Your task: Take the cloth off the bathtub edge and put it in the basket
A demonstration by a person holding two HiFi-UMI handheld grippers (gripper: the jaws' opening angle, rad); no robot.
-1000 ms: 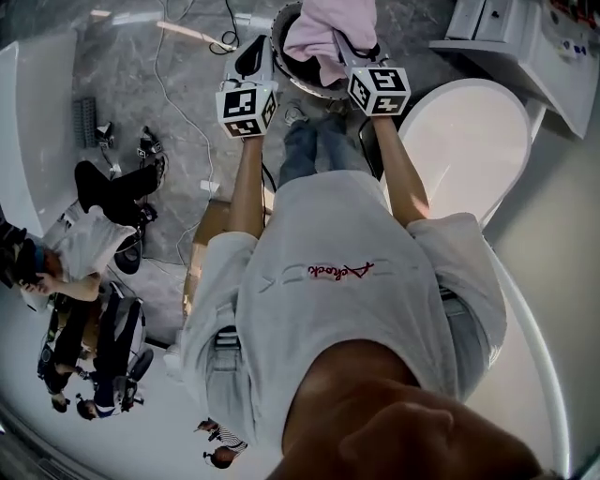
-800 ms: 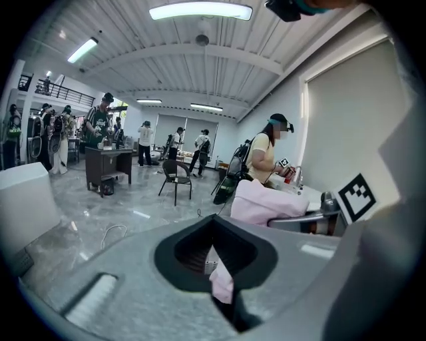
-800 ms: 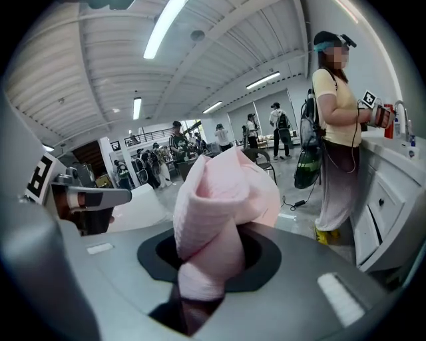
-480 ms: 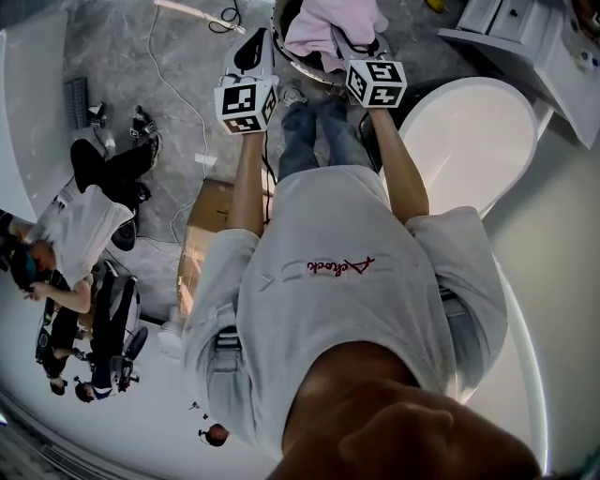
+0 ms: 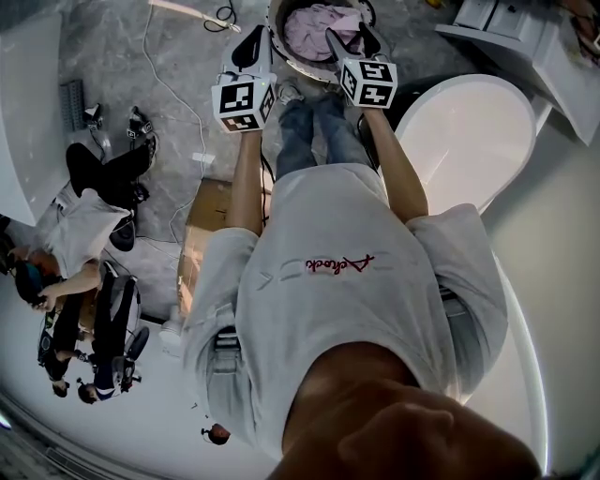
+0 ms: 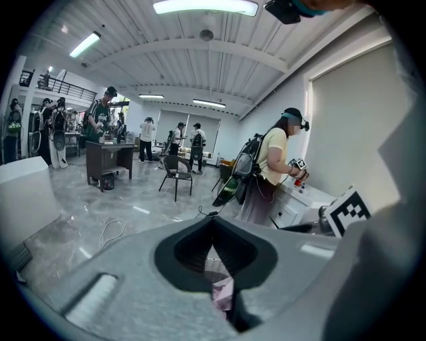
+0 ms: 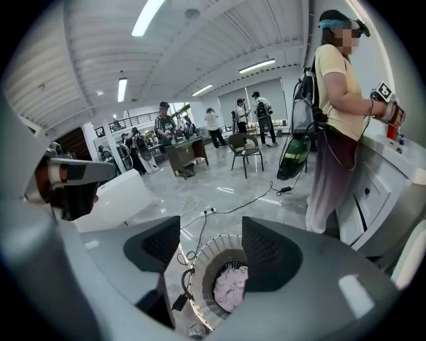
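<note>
The pink cloth (image 5: 319, 26), soft and crumpled, lies at the bottom of the round basket (image 7: 198, 283), whose pale wall is perforated in fine rows. The basket stands on the glossy grey stone floor (image 5: 122, 66), left of the far end of the smooth white oval bathtub (image 5: 469, 141). The right tongs (image 7: 210, 248) hang above the basket mouth. Their dark textured pads have just been opening and stand apart, released, with only the cloth far below showing between them. The left tongs (image 6: 213, 220), just to the left, are clenched tip to tip and grasp nothing.
</note>
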